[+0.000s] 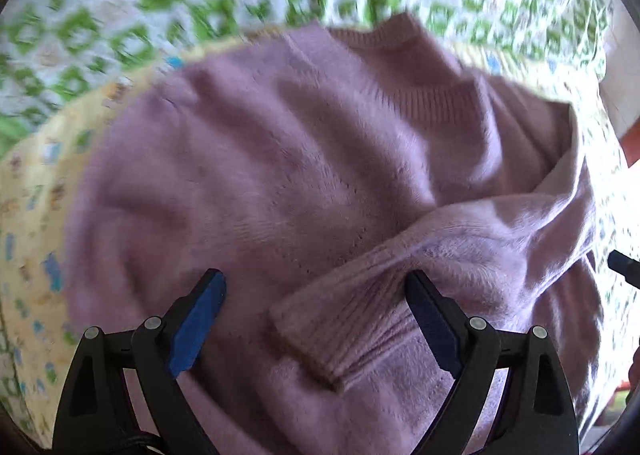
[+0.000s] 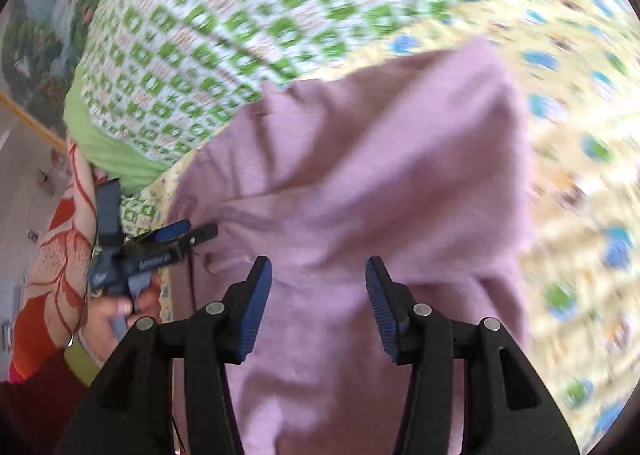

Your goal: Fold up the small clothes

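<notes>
Item 1. Left hand-held gripper (image 1: 316, 315): black frame, blue pads, nearest the lens in the left wrist view. Jaws spread wide, nothing pinched. A ribbed sleeve cuff (image 1: 340, 331) lies between the pads; whether it touches either cannot be told.

Item 2. Right hand-held gripper (image 2: 318, 307): same build, nearest the lens in the right wrist view. Jaws spread apart over the knit, gripping nothing.

Item 3. Mauve sweater (image 1: 280, 175): small fuzzy knit, spread on the yellow printed cloth, rumpled in broad folds. Ribbed neckline (image 1: 404, 43) at the far edge in the left wrist view. One sleeve (image 1: 480, 231) is folded diagonally across the body, its cuff ending between the left jaws.

Item 4. Yellow printed cloth (image 1: 36, 191): pale, with small blue and green motifs, directly beneath the sweater, showing around its edges.

Item 5. Green-and-white checked bedcover (image 2: 208, 27): beyond the yellow cloth, blurred in both views.

Item 6. Person's hand (image 2: 120, 315): at the left edge of the right wrist view, wrapped round the handle of the left hand-held gripper, which points toward the sweater's edge.
</notes>
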The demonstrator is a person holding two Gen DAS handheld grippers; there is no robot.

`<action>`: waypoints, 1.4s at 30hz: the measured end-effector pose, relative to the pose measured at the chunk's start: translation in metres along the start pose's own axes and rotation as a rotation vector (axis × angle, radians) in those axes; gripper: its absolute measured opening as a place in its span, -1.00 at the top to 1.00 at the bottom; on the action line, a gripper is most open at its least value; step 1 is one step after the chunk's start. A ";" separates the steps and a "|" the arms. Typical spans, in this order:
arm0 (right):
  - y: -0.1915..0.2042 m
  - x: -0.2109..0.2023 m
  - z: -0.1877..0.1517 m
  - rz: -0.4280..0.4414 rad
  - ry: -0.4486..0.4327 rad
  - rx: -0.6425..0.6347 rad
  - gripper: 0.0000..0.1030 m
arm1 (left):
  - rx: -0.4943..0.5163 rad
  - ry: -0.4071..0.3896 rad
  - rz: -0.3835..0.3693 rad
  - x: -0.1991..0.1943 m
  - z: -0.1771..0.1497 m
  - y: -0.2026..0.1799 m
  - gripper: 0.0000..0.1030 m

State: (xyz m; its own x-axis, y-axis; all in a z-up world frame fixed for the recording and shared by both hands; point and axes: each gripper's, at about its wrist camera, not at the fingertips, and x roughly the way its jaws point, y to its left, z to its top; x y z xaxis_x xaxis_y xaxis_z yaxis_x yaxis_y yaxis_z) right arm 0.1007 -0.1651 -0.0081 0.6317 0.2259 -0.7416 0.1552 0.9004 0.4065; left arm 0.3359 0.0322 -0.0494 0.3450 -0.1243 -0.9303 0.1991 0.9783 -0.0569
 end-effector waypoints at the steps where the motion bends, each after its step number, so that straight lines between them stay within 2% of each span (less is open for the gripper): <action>1: -0.009 -0.006 -0.004 -0.010 -0.005 0.020 0.02 | 0.004 0.005 -0.040 0.002 0.001 -0.001 -0.28; 2: -0.015 -0.010 -0.006 -0.020 -0.008 0.035 0.02 | 0.010 0.015 -0.090 0.004 0.002 -0.003 -0.01; 3: -0.022 -0.013 -0.008 -0.033 -0.014 0.055 0.02 | 0.017 0.032 -0.124 0.006 0.003 -0.005 0.53; 4: -0.028 -0.016 -0.008 -0.042 -0.022 0.070 0.02 | 0.033 0.031 -0.137 0.003 0.004 -0.010 0.75; 6: -0.036 -0.020 -0.007 -0.061 -0.040 0.091 0.02 | 0.059 -0.020 -0.158 -0.015 0.005 -0.018 0.81; 8: -0.042 -0.024 -0.002 -0.078 -0.059 0.103 0.02 | 0.063 -0.076 -0.167 -0.041 0.007 -0.015 0.83; 11: -0.046 -0.035 0.010 -0.098 -0.104 0.101 0.02 | -0.018 -0.154 -0.159 -0.071 0.002 0.017 0.84; 13: -0.049 -0.040 0.017 -0.115 -0.131 0.091 0.02 | -0.077 -0.117 -0.094 -0.062 -0.005 0.045 0.84; 15: -0.053 -0.036 0.027 -0.140 -0.141 0.081 0.02 | -0.155 -0.088 -0.101 -0.053 -0.013 0.069 0.84; 17: -0.057 -0.027 0.037 -0.159 -0.142 0.080 0.02 | -0.179 -0.093 -0.123 -0.053 -0.021 0.078 0.84; 22: -0.063 0.008 0.062 -0.195 -0.114 0.066 -0.01 | -0.162 -0.093 -0.127 -0.050 -0.027 0.067 0.84; 25: -0.068 0.034 0.078 -0.246 -0.098 0.041 -0.02 | -0.172 -0.088 -0.124 -0.046 -0.024 0.065 0.84; 29: -0.078 0.063 0.090 -0.241 -0.064 0.060 -0.03 | -0.177 -0.069 -0.119 -0.039 -0.026 0.066 0.84; 30: -0.079 0.066 0.091 -0.241 -0.061 0.055 0.09 | -0.176 -0.065 -0.122 -0.038 -0.026 0.065 0.84; 31: -0.078 0.066 0.093 -0.234 -0.064 0.040 0.38 | -0.171 -0.062 -0.123 -0.037 -0.025 0.062 0.84; 32: -0.077 0.064 0.095 -0.221 -0.060 0.033 0.82 | -0.166 -0.060 -0.130 -0.037 -0.024 0.059 0.84; 36: -0.068 0.023 0.103 -0.272 -0.121 -0.025 0.85 | -0.117 -0.049 -0.189 -0.032 -0.009 0.034 0.84; 39: -0.078 0.003 0.113 -0.328 -0.126 -0.053 0.85 | -0.065 -0.013 -0.175 -0.013 0.002 0.010 0.84; 42: -0.098 0.009 0.114 -0.358 -0.091 -0.035 0.85 | -0.085 0.042 -0.139 0.014 0.007 0.012 0.83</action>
State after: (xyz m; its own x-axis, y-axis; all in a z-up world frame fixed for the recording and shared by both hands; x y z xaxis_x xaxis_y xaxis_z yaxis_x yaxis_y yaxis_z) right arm 0.1781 -0.2934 0.0065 0.6071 -0.1383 -0.7825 0.3536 0.9289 0.1102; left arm 0.3496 0.0408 -0.0607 0.2809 -0.2544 -0.9254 0.1635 0.9628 -0.2151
